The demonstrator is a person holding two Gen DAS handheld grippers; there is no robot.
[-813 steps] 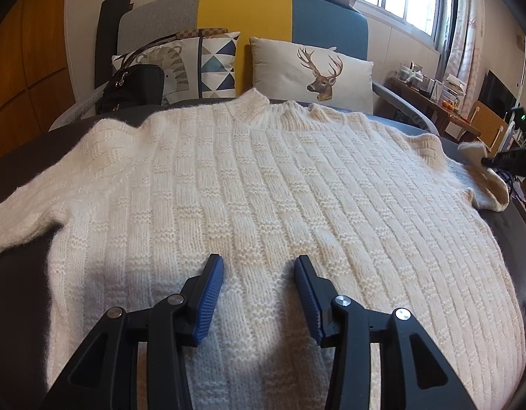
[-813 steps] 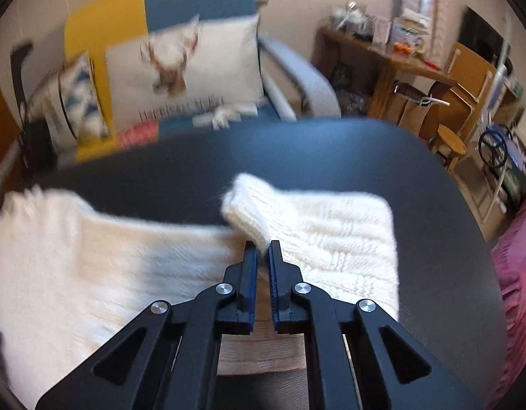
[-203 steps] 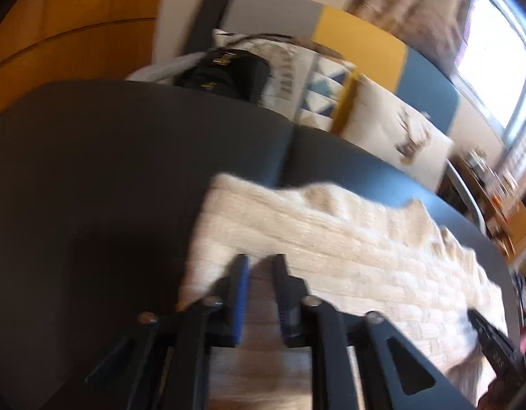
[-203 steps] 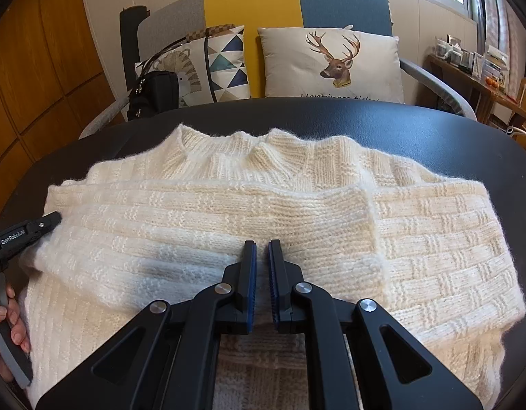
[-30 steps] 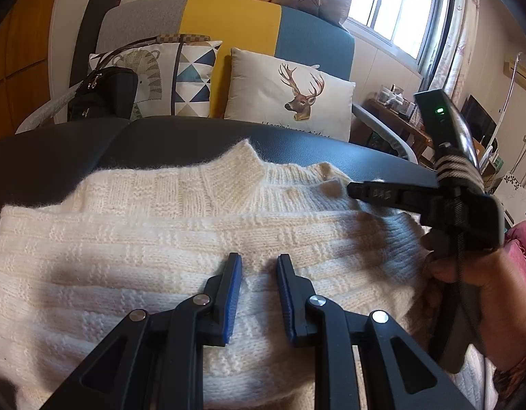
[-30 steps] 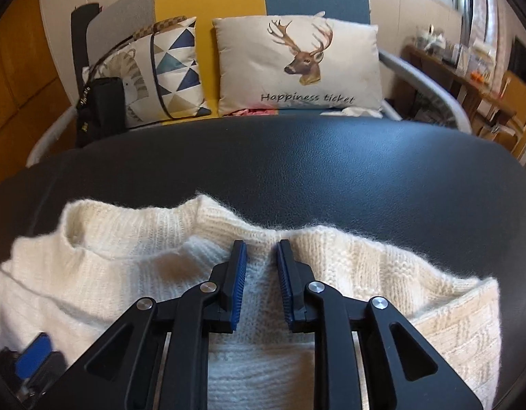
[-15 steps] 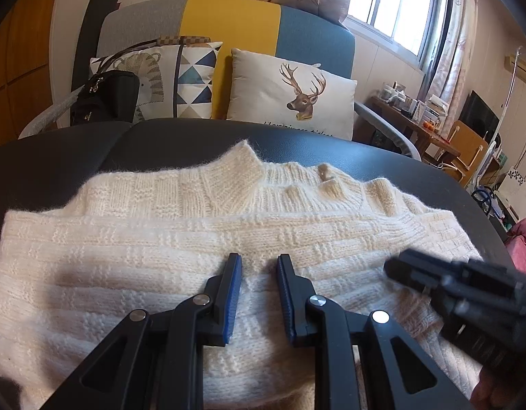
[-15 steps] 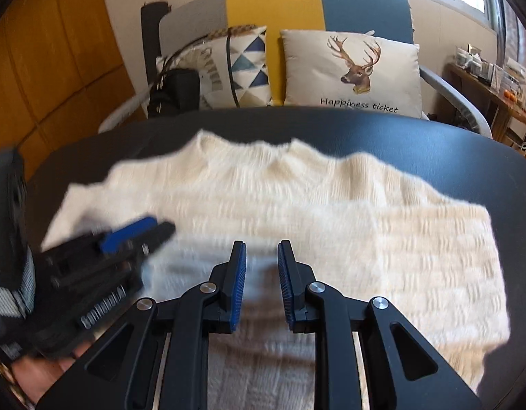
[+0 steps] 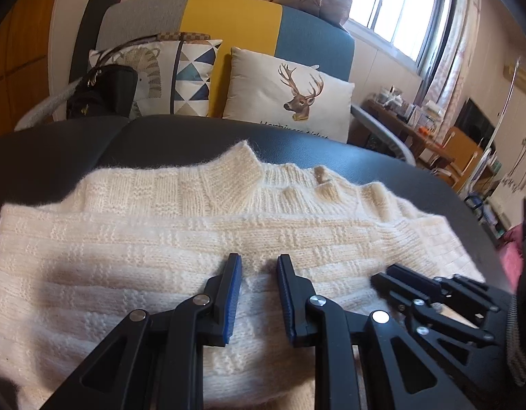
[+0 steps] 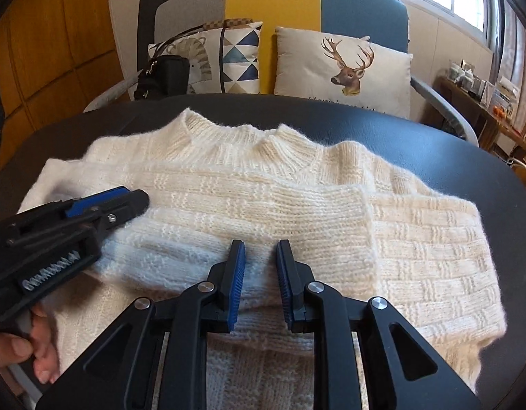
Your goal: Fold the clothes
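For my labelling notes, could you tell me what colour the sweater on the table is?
The sweater is cream white, in a ribbed block knit; clearest in the right wrist view.

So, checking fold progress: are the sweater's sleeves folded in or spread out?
Folded in: both sleeves lie across the sweater chest, one cuff overlapping.

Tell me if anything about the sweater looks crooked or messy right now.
Slightly. The sweater has both sleeves folded across its chest, but the collar is rumpled into uneven peaks. Nothing looks damaged.
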